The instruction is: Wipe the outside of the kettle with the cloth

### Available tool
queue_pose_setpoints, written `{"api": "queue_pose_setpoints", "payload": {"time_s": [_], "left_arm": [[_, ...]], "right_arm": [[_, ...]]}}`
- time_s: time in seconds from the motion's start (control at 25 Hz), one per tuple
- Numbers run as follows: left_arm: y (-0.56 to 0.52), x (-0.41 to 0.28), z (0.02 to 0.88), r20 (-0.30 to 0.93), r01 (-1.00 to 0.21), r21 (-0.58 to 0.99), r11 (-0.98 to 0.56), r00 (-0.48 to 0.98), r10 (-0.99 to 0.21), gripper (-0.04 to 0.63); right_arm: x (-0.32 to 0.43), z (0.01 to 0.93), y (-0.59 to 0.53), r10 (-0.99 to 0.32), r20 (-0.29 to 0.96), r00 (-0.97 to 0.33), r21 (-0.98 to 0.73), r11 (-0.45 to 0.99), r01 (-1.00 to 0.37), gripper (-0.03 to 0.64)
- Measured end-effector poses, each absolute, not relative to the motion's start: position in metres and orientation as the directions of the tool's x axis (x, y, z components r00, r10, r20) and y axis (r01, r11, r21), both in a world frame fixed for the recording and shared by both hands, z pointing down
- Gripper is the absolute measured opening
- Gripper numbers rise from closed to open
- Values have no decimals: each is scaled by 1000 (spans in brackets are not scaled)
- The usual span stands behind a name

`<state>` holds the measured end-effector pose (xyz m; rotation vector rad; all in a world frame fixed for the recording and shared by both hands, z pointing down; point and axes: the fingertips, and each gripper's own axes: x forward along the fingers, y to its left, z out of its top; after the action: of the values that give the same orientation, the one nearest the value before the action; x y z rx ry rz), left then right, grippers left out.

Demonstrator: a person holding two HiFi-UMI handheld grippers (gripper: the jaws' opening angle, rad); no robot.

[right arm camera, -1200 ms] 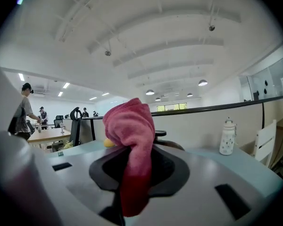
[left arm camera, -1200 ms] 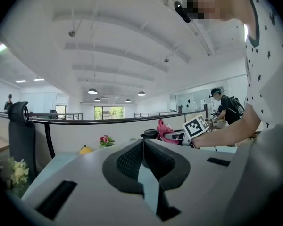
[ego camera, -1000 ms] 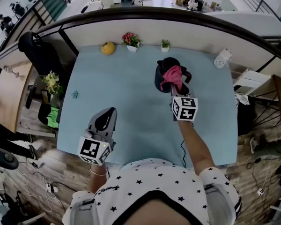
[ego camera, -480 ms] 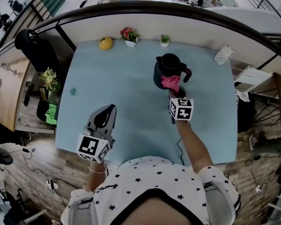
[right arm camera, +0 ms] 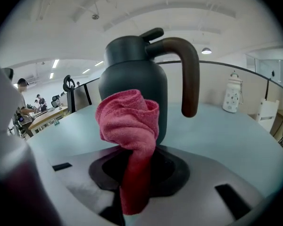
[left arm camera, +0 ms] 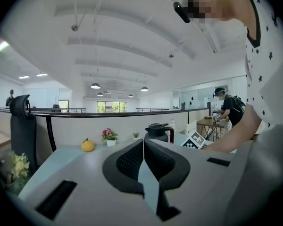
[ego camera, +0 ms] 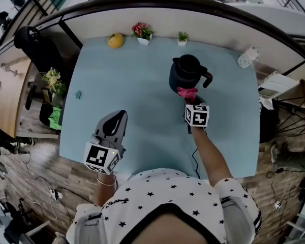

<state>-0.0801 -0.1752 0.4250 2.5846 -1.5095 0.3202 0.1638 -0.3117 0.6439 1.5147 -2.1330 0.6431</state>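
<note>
A dark kettle (ego camera: 185, 74) with a brown handle stands upright on the light blue table (ego camera: 127, 80), toward the far right. In the right gripper view the kettle (right arm camera: 132, 86) fills the middle. My right gripper (ego camera: 189, 96) is shut on a bunched pink cloth (ego camera: 186, 92), which presses against the kettle's near lower side. The cloth (right arm camera: 131, 126) rises from between the jaws. My left gripper (ego camera: 113, 127) hovers over the table's near left part, shut with nothing in it, far from the kettle (left arm camera: 156, 131).
Along the table's far edge sit a yellow fruit (ego camera: 115, 40), a small flower pot (ego camera: 143, 32) and a tiny green plant (ego camera: 182, 36). A white lantern-like object (ego camera: 248, 57) stands at the far right corner. A black chair (ego camera: 33, 42) is at the left.
The right gripper has drawn the pink cloth down the kettle's near side, from over the top to its lower part. The left gripper has stayed in place.
</note>
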Motion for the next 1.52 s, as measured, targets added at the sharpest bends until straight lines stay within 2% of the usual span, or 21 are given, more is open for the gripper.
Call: {"api": "queue_pose_setpoints", "payload": {"time_s": [0.24,0.64,0.76,1.0,1.24,1.36,1.52], "left_arm": [[-180,-81,429,258,-873,8,-487,472,-843,29],[-181,-78,425,251,-869,4,-495,480,-841,29],[-178,-76,422,240,-865,2,-501,487,-840,29],[-166,-72,417,224,-858,-2,-513,500,-836,29],[-156,-82,412,204,-868,-6,-497,485,-850,29],[-150,-90,412,202,-877,2,-481,472,-858,29],[-145,-99,415,210,-885,9,-465,457,-865,29]], "right_arm": [[166,667,-311,-701,651,-291,-106,296,-949,97],[168,667,-306,-704,647,-292,-110,292,-950,95],[161,650,-293,-727,607,-321,-136,303,-943,94],[112,575,-275,-783,433,-446,-92,454,-886,94],[102,486,-303,-863,226,-451,-70,448,-891,94],[108,472,-319,-889,207,-409,-53,407,-912,94],[114,482,-326,-895,246,-372,-40,374,-927,92]]}}
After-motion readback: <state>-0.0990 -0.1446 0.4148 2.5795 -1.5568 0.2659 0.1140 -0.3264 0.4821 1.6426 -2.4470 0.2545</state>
